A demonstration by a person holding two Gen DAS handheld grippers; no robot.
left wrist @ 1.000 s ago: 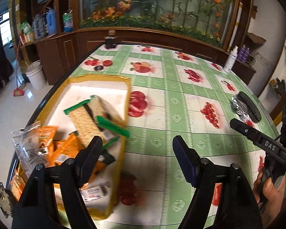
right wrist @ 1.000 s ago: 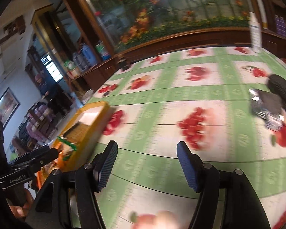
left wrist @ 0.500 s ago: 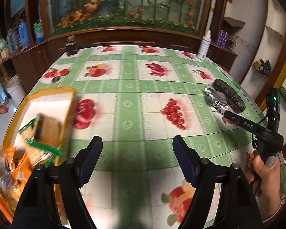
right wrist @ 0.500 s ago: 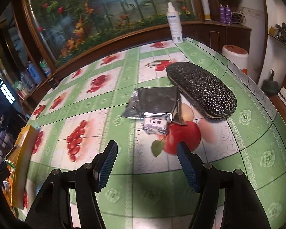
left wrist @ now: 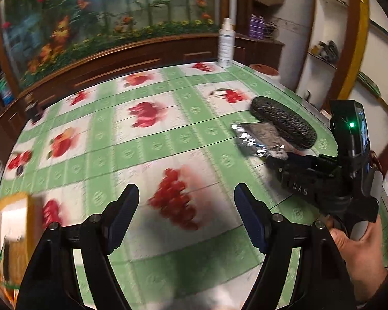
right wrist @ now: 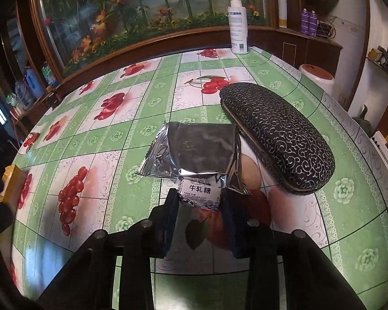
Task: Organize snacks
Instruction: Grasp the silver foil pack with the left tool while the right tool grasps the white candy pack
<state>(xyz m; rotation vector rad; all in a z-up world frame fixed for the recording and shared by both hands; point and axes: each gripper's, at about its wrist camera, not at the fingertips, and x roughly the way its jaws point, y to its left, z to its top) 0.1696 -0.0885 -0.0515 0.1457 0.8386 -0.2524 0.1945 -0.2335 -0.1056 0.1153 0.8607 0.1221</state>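
My right gripper (right wrist: 198, 201) has its jaws narrowed around the small white candy packet (right wrist: 199, 195), 1 finger on each side of it; the packet sits on the tabletop (right wrist: 152, 118) and I cannot tell whether the pads actually press it. The packet carries blue print and Chinese characters. Its far end touches, or slightly overlaps, the near edge of a flat silver foil snack bag (right wrist: 194, 149) lying just beyond. Just right of the foil bag, touching its right edge, lies a black glasses case (right wrist: 276, 137) with a silver scroll pattern, running diagonally toward the tabletop's right edge. A white spray bottle (right wrist: 237, 23) stands upright at the far right corner.

My left gripper (left wrist: 186, 218) hangs above the middle of the tabletop with its jaws wide and nothing between them; under them is only the green-and-white fruit-print cloth. In the left wrist view the right gripper's black body (left wrist: 323, 178) reaches toward the foil bag (left wrist: 261, 139) and the glasses case (left wrist: 284, 121) near the right edge, a green light lit on it, with my right hand (left wrist: 359, 253) gripping its handle. At the left edge of the tabletop, well apart from both grippers, sits a yellow tray (left wrist: 33, 222), blurred, with crackers inside.
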